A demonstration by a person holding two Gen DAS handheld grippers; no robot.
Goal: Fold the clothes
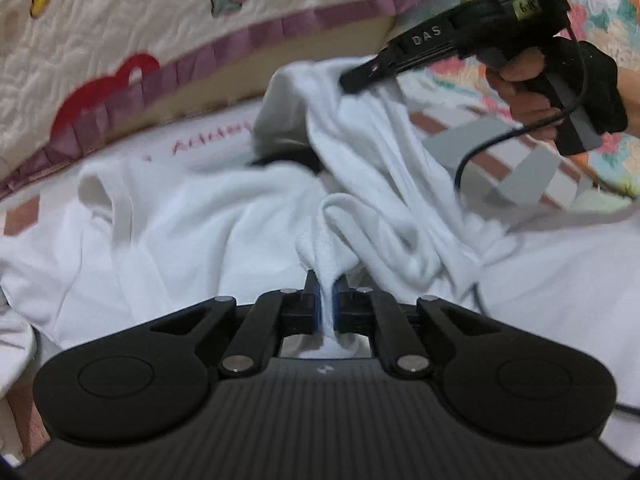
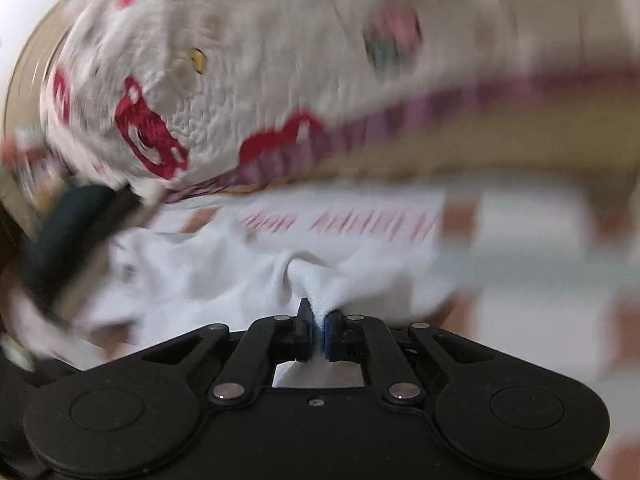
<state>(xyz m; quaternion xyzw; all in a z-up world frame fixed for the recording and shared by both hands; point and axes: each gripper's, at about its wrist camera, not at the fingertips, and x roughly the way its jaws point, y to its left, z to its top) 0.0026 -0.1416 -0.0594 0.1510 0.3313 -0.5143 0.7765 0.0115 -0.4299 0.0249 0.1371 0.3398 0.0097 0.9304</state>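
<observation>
The left gripper (image 1: 327, 280) is pinched on a fold of the crumpled white cotton garment (image 1: 192, 216) lying on the bed; the right gripper (image 2: 318, 320) likewise clamps it. Only the left view shows the gloved hand (image 1: 560, 80); the quilted floral blanket (image 2: 256, 64) lies beyond.

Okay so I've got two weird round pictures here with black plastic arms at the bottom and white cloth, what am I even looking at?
Each picture comes from a camera mounted on a hand-held gripping tool, looking forward along its two fingers. A person holds one tool in each hand.

In the left camera's picture, the left tool pinches a fold of the white garment. The right tool and the hand holding it show at top right.

In the blurrier right camera's picture, the right tool also pinches the garment. Behind lies a quilt with red and purple trim.
</observation>
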